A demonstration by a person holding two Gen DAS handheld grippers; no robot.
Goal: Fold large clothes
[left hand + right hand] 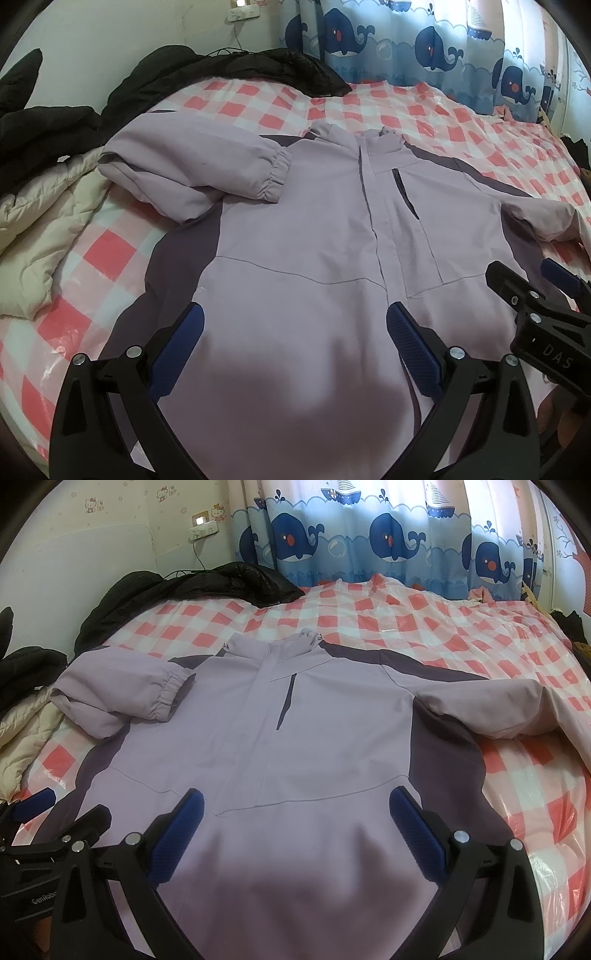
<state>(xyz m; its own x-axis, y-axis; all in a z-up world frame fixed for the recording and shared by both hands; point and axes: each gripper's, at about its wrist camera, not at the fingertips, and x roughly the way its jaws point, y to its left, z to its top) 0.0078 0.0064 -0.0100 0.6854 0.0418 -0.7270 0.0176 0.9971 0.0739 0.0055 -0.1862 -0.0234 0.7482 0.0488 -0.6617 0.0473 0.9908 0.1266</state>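
Hovering over a lilac padded jacket with grey side panels (295, 738), spread front-up on the pink-and-white checked bed (517, 775), two handheld grippers wait.

Both the left gripper (295, 347) and right gripper (295, 823) hold jaws wide apart, gripping nothing; one sleeve (192, 173) lies folded inward, the other sleeve (517, 712) outstretched. Slick fabric could slip or bunch if pinched shallowly.

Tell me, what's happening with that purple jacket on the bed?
A person is folding the lilac jacket, which lies front-up on the checked bed cover. One sleeve is already folded in across the chest; the other sleeve is spread out. The left gripper and right gripper are both open above the hem, holding nothing.
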